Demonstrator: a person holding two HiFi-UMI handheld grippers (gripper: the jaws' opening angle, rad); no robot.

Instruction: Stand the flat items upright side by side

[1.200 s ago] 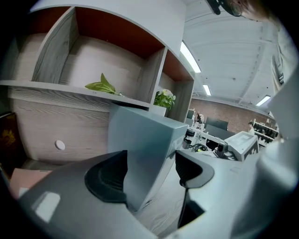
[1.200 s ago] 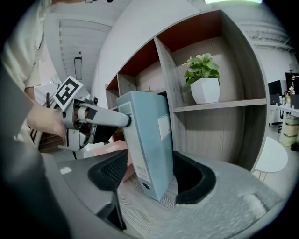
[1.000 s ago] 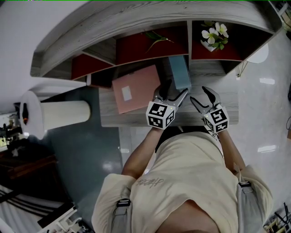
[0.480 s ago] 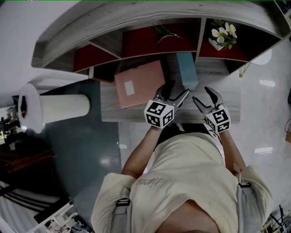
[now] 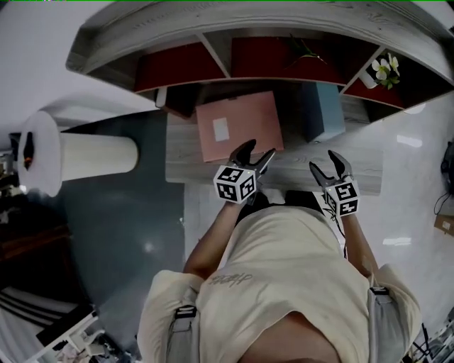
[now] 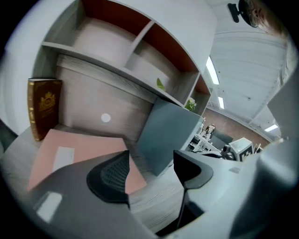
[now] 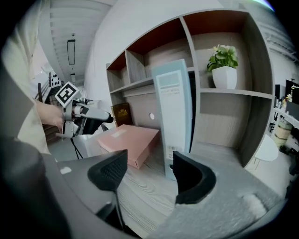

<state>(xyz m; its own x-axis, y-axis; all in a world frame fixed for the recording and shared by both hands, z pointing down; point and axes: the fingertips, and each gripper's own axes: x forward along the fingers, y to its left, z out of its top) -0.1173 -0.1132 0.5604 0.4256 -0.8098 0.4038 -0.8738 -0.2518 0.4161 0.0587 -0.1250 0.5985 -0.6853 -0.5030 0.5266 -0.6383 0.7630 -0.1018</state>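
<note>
On the desk (image 5: 188,169): pink box (image 5: 240,126) lying flat, blue binder (image 5: 325,110) upright just to its right.
Left gripper (image 5: 257,150): at the box's near edge, jaws apart, just been narrowing, nothing between them.
Right gripper (image 5: 327,163): jaws wide, empty, short of the binder.

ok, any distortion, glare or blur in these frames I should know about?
Head view: fisheye bows the shelf unit into an arc; bright glare patches on the glossy floor. Left gripper view: black vignette corners, scene tilted, ceiling lights blown out. Right gripper view: same vignette, blue binder crisp and evenly lit.
</note>
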